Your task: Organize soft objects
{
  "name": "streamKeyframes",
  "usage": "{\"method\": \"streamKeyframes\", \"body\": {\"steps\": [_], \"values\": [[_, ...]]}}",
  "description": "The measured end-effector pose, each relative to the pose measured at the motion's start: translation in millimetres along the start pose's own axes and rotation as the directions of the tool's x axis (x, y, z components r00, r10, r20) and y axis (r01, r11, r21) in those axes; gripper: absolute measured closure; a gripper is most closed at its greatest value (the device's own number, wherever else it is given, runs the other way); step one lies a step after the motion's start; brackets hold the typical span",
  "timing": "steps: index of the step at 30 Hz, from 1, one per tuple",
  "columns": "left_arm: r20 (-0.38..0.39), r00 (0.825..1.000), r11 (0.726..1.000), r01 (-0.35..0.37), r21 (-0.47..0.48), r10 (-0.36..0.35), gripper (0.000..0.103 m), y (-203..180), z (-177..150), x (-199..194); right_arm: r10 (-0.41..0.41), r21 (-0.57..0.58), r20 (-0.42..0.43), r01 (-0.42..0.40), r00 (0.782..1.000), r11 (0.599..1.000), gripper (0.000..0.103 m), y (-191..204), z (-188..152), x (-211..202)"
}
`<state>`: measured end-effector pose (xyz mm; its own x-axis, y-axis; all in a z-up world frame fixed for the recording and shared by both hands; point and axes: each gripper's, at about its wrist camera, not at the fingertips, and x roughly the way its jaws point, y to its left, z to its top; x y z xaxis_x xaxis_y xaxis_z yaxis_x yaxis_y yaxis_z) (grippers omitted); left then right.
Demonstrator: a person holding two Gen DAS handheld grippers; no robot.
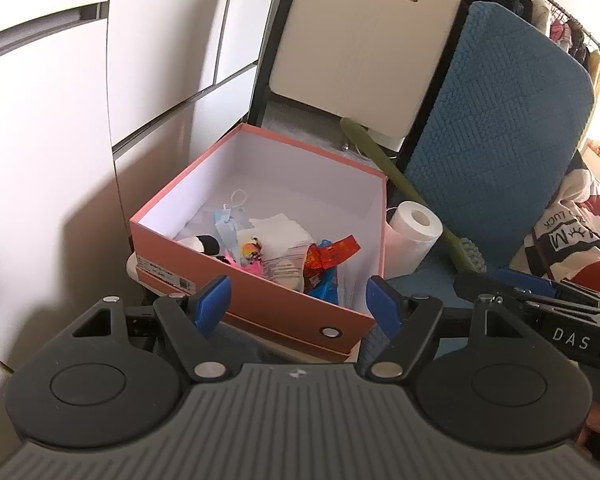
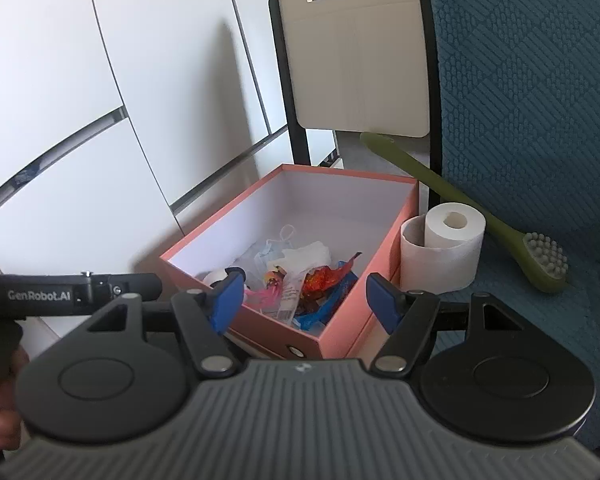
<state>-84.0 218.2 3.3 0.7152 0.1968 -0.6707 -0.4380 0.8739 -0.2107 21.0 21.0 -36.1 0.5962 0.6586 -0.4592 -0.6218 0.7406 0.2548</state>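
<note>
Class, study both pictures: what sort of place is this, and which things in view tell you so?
Probably a bedroom or dressing corner at home: a rail of hanging clothes, white panelled wardrobe doors, and a blue quilted chair holding a pink cardboard box of oddments.

There was one pink box (image 2: 340,328), one toilet paper roll (image 2: 444,248), one green brush (image 2: 540,260), one blue cushion (image 2: 532,80), and one white folding chair (image 2: 356,60).

Bright daylight from right; fisheye bending edges, slight blur.

Box (image 2: 260,332) left of paper roll (image 2: 444,248); brush (image 2: 540,256) right.
</note>
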Motion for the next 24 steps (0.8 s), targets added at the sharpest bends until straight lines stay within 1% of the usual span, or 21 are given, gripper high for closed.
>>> {"method": "streamKeyframes", "body": {"steps": [8, 16, 19, 24], "values": [[0.017, 1.0, 1.0, 0.019, 0.005, -0.02, 0.024, -15, -11, -1, -0.016, 0.002, 0.002, 0.016, 1.0, 1.0, 0.033, -14, -12, -10], [0.019, 0.999, 1.0, 0.028, 0.008, -0.028, 0.023, -24, -16, -5, -0.039, 0.016, 0.025, 0.039, 0.999, 0.999, 0.033, -25, -11, -21], [0.017, 0.999, 0.999, 0.039, 0.007, -0.039, 0.023, -26, -16, -6, -0.048, 0.021, 0.019, 0.048, 0.999, 0.999, 0.033, -27, -12, -22], [0.011, 0.999, 0.999, 0.035, 0.016, -0.035, 0.023, -26, -17, -11, -0.045, 0.006, 0.006, 0.045, 0.999, 0.999, 0.033, -26, -14, -22]]}}
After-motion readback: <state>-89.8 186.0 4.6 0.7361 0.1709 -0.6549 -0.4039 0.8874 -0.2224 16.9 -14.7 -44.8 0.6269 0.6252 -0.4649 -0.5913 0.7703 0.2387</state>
